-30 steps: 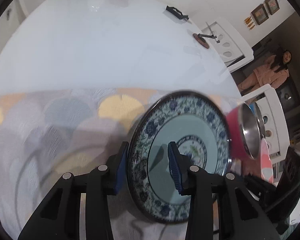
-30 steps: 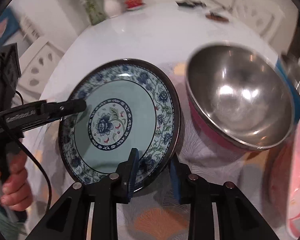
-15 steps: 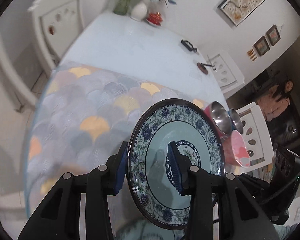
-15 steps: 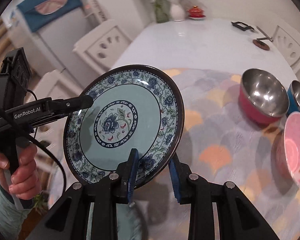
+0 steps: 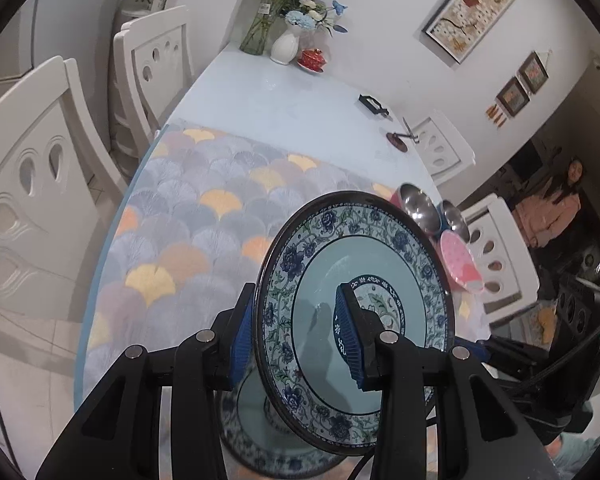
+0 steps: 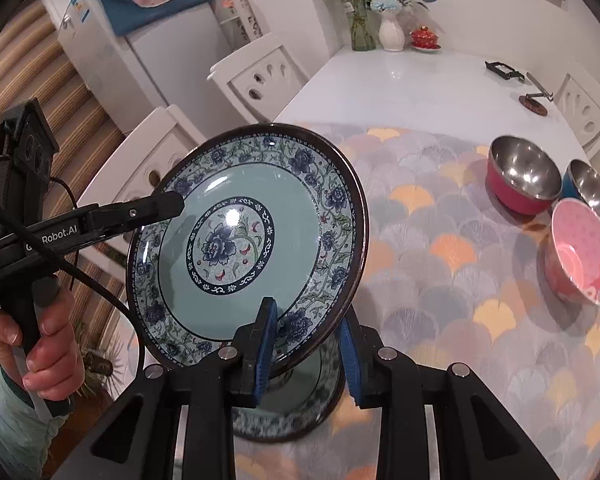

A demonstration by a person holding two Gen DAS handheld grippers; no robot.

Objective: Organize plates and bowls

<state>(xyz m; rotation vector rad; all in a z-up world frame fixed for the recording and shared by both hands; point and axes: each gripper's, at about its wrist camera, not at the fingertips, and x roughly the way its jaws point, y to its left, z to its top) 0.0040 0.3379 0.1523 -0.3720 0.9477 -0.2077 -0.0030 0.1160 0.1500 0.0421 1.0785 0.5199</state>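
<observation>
While the blue floral plate (image 6: 256,236) hangs tilted above a second plate (image 6: 296,404) lying on the table's (image 6: 400,92) near edge, the left gripper (image 5: 296,336) and the right gripper (image 6: 306,344) each have jaws closed on its rim. "Robot.AI" reads on the left gripper's side. A fan-patterned cloth (image 6: 440,280) covers the near half of the white table. Red bowl (image 6: 522,184), blue bowl (image 6: 590,192) and pink bowl (image 6: 584,252) cluster at the right edge, well apart. White chairs (image 5: 40,184) ring the table.
</observation>
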